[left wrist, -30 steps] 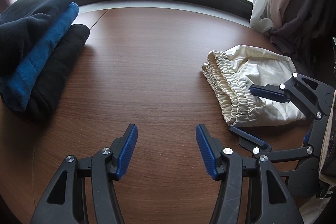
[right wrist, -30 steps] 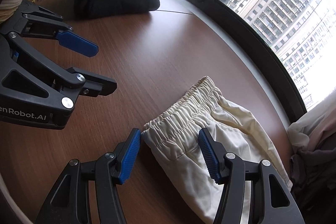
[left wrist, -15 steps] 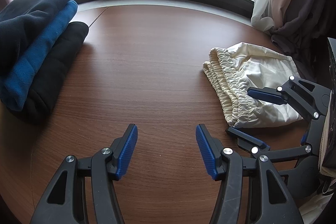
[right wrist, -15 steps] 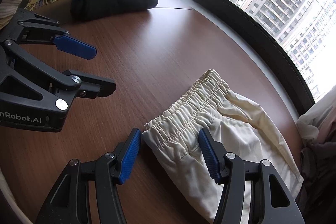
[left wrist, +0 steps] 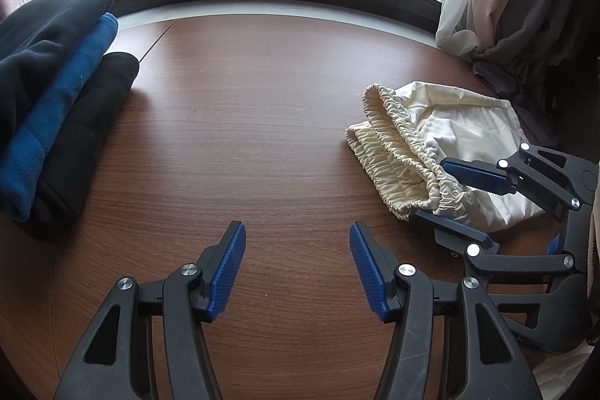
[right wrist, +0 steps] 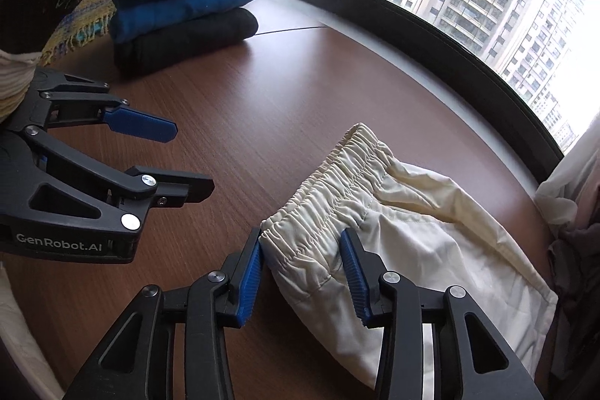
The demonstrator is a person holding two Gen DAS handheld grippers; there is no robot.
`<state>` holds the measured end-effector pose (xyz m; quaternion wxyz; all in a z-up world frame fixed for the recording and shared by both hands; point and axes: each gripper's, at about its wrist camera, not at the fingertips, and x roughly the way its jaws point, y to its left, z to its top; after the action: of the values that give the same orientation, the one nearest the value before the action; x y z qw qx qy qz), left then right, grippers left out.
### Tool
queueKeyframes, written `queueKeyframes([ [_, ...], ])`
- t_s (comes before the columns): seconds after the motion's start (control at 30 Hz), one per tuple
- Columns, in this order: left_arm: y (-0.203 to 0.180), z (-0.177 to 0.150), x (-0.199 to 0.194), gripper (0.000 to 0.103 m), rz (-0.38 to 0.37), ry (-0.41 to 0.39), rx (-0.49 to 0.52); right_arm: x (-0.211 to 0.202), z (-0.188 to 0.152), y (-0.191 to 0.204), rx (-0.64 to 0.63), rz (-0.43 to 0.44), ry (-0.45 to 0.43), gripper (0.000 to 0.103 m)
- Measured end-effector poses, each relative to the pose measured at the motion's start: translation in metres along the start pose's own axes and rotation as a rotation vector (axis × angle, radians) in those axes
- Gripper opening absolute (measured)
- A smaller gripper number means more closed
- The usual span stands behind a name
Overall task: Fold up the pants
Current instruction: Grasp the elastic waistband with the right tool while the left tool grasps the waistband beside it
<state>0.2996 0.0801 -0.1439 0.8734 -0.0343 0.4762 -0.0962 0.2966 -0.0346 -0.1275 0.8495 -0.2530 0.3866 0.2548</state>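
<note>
Folded cream pants (right wrist: 408, 231) with an elastic waistband lie on the brown wooden table (right wrist: 270, 107); they also show at the right of the left wrist view (left wrist: 442, 152). My right gripper (right wrist: 302, 259) straddles the near corner of the waistband, one blue pad touching the cloth edge, the other resting on top; its jaws are partly closed but still apart. It shows in the left wrist view (left wrist: 446, 192) as well. My left gripper (left wrist: 297, 265) is open and empty over bare table, left of the pants; it also shows in the right wrist view (right wrist: 183, 156).
A stack of folded dark navy, blue and black garments (left wrist: 48, 107) sits at the table's left, also in the right wrist view (right wrist: 183, 2). A yellow woven cloth (right wrist: 82, 21) lies beside it. Curtains and grey clothes (left wrist: 510, 6) hang at the right. A window sill (left wrist: 285, 6) borders the far edge.
My right gripper has moved forward onto the waistband corner and its jaws have narrowed around it. My left gripper has stayed open and nearly still.
</note>
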Motion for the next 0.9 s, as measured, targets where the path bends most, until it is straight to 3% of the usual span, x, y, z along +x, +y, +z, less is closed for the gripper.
queueKeyframes([
  [0.33, 0.003, 0.032, 0.005, 0.06, -0.219, 0.028, -0.106, -0.018, -0.006, -0.021, 0.13, 0.026, -0.03, 0.041],
  [0.57, -0.006, 0.041, 0.02, 0.06, -0.259, 0.06, -0.106, -0.014, -0.012, -0.018, 0.127, 0.033, -0.026, 0.041],
  [0.77, 0.002, 0.052, 0.035, 0.058, -0.355, 0.088, -0.221, -0.014, -0.015, -0.027, 0.176, 0.037, -0.035, 0.041],
  [0.9, 0.004, 0.062, 0.028, 0.057, -0.374, 0.049, -0.228, -0.01, -0.015, -0.032, 0.209, 0.059, -0.032, 0.041],
])
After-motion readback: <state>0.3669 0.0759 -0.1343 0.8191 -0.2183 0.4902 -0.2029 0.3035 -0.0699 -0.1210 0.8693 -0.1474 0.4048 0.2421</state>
